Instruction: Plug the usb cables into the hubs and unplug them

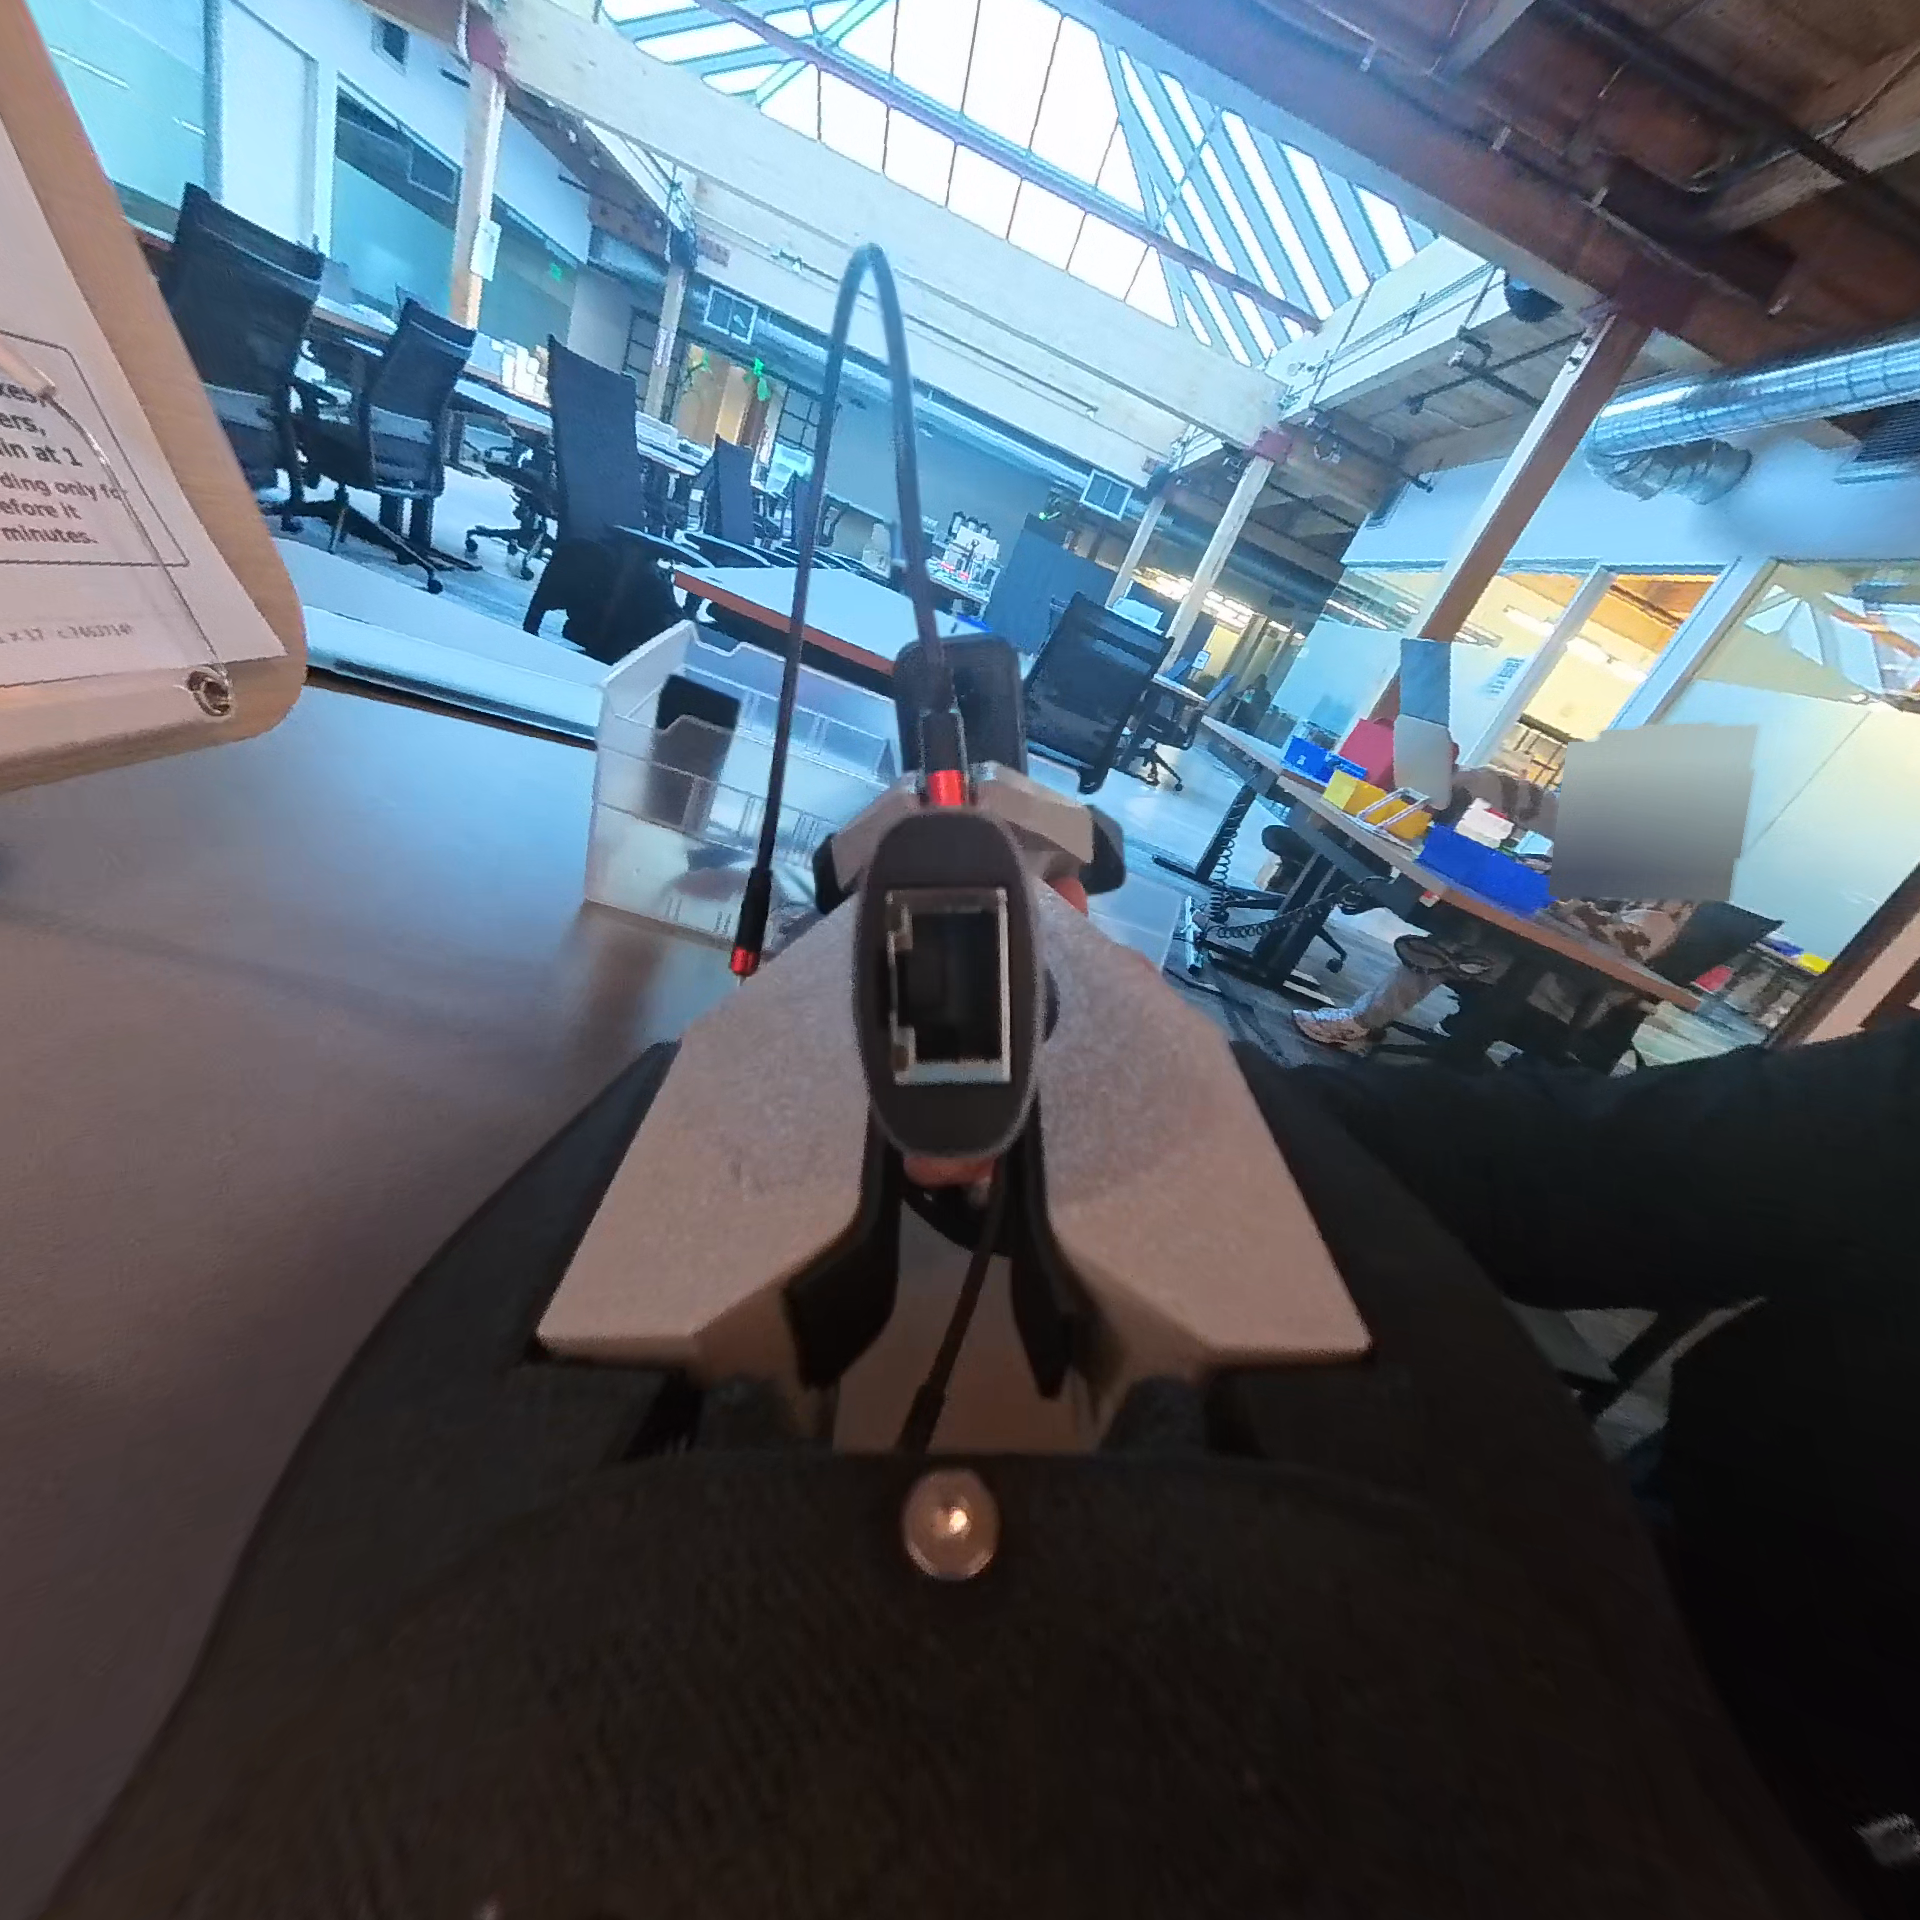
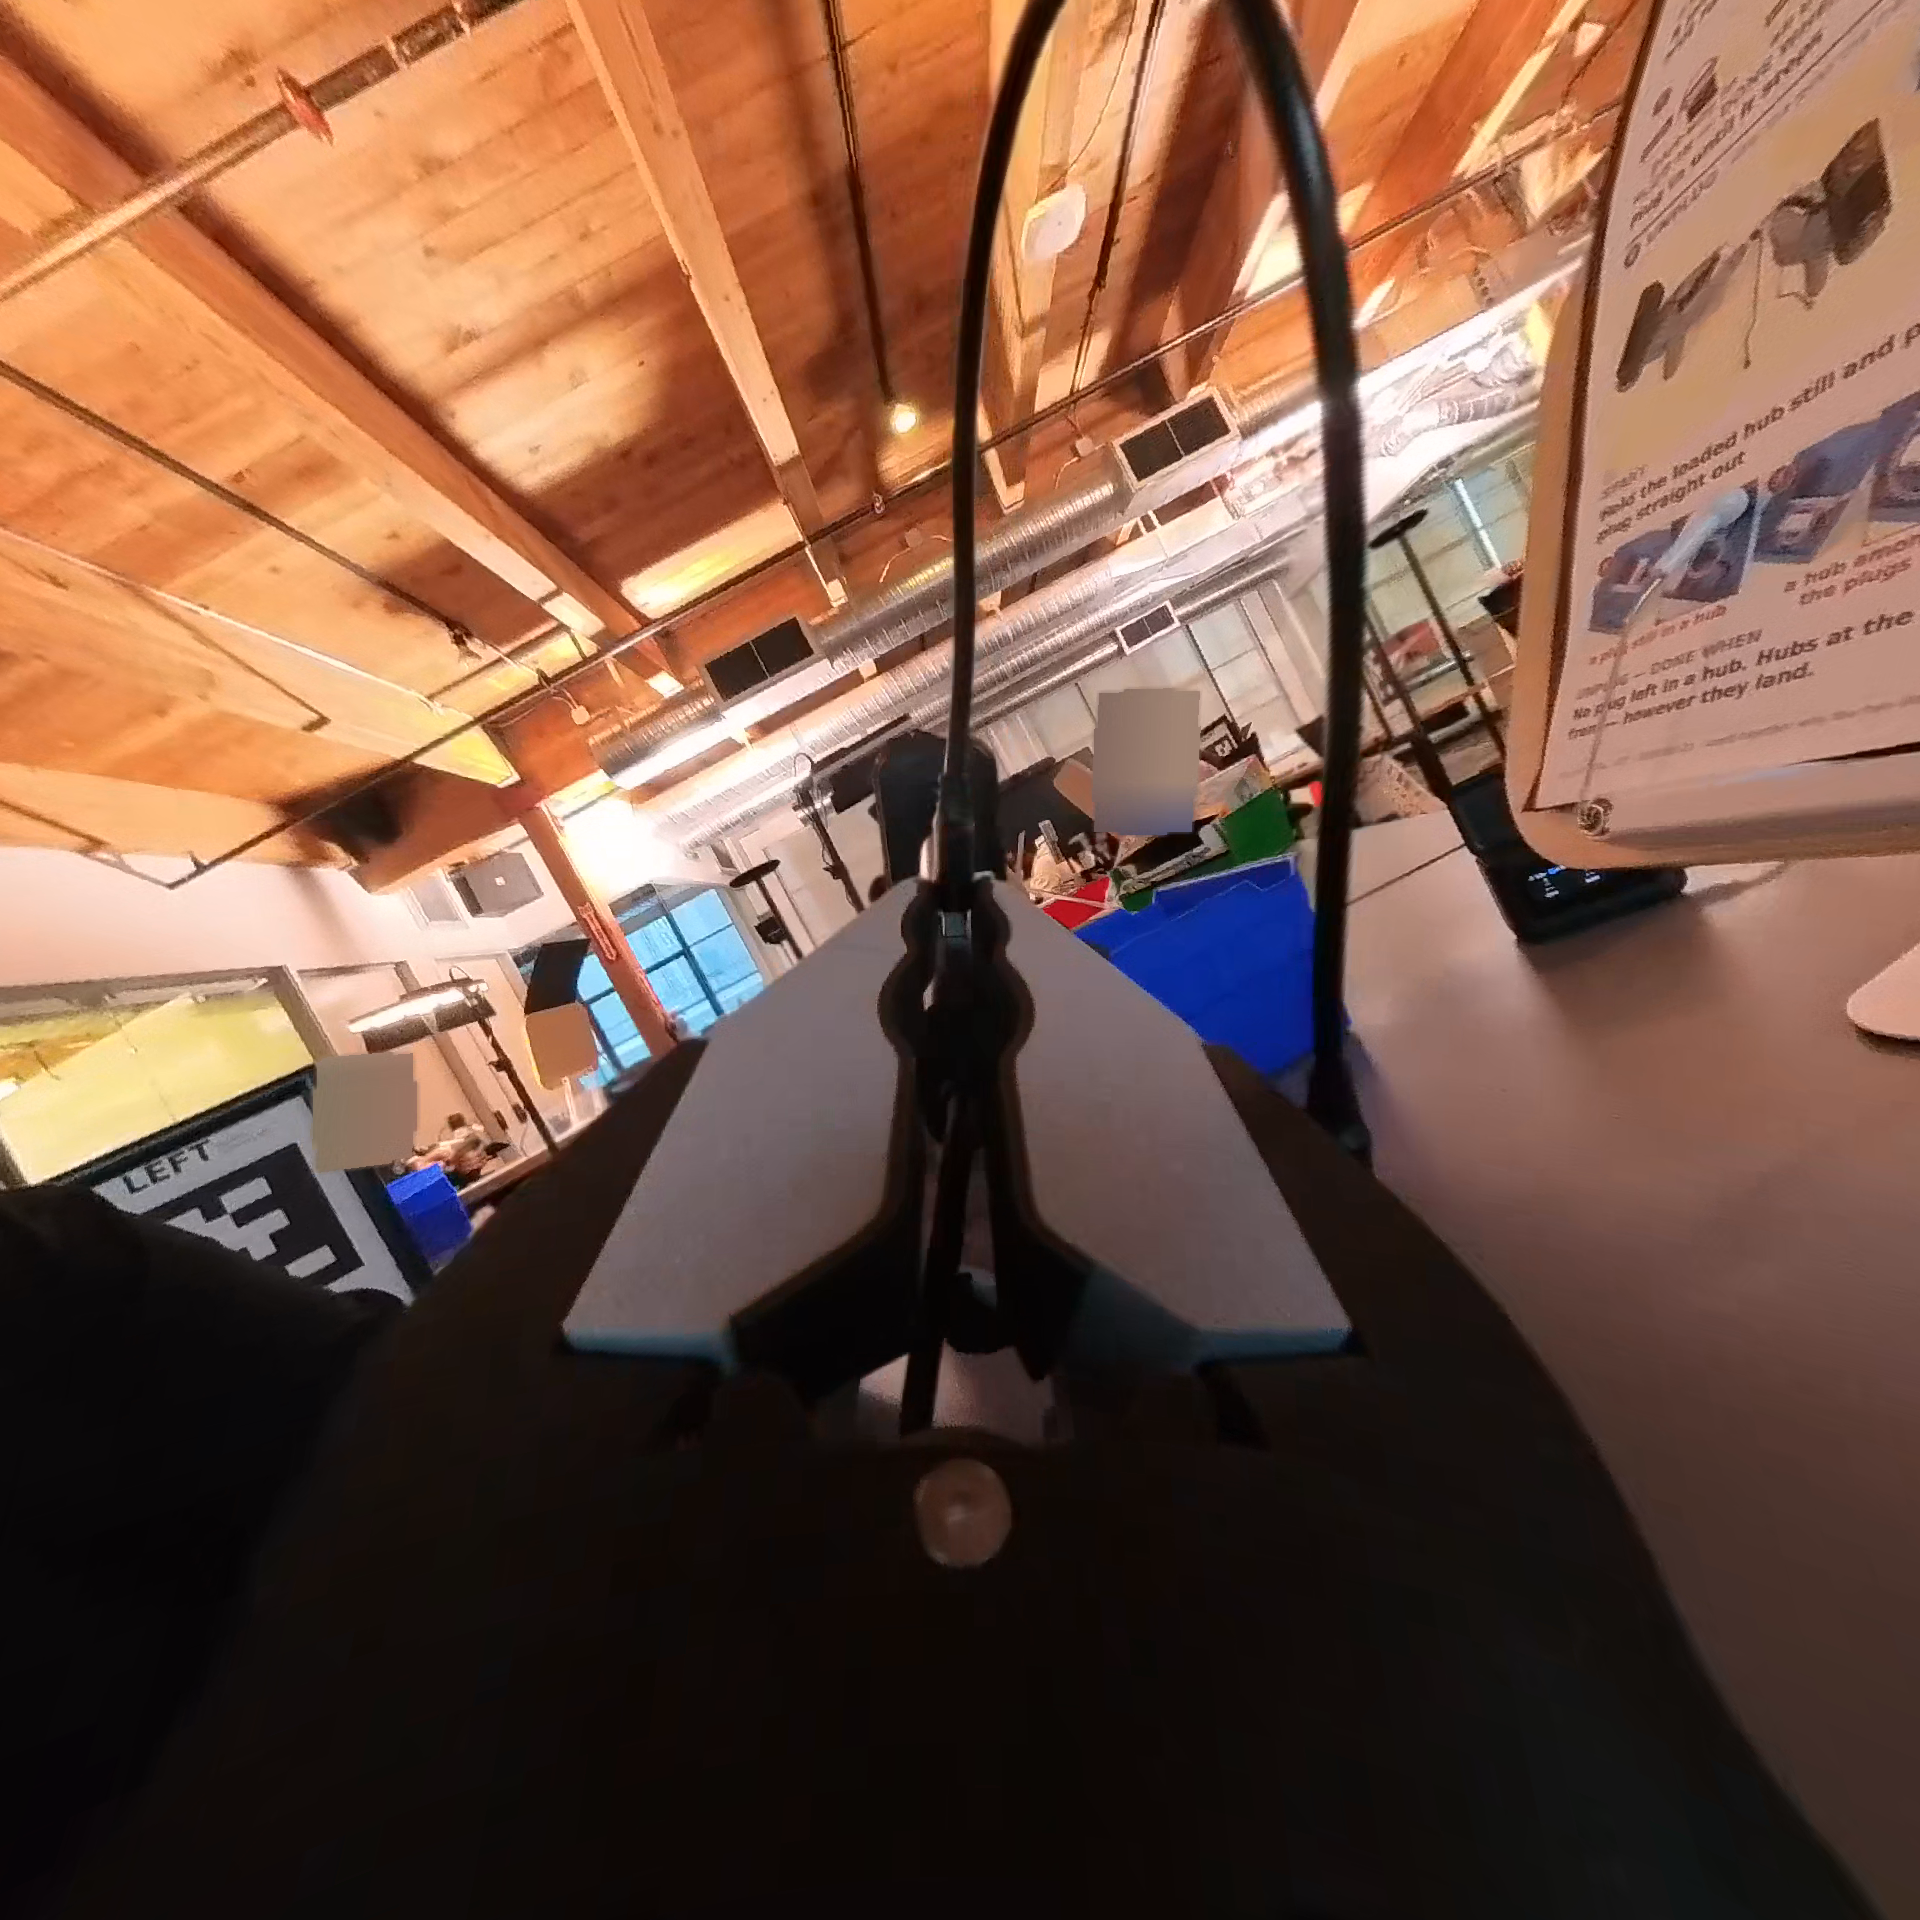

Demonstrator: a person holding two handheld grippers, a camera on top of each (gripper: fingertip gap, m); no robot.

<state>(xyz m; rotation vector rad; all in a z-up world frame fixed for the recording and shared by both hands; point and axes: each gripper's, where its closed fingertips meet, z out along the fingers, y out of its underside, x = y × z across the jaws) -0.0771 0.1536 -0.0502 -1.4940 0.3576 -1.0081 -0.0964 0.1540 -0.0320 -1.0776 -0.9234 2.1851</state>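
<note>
2 grippers closed | left gripper (image 1: pixel 951 935) pinches hub (image 1: pixel 943 997), raised above table (image 1: pixel 312 935) | right gripper (image 2: pixel 954 914) pinches cable (image 2: pixel 1335 520) plug | I expect skewed mating to jam.

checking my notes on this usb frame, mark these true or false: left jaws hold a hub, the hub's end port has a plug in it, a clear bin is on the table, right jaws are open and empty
1. The left gripper holds a hub. True.
2. The hub's end port facing the camera has a plug in it. False: that port is empty.
3. A clear bin sits on the table. True.
4. The right gripper is open and empty. False: its jaws are shut on a black cable that loops overhead.
</note>
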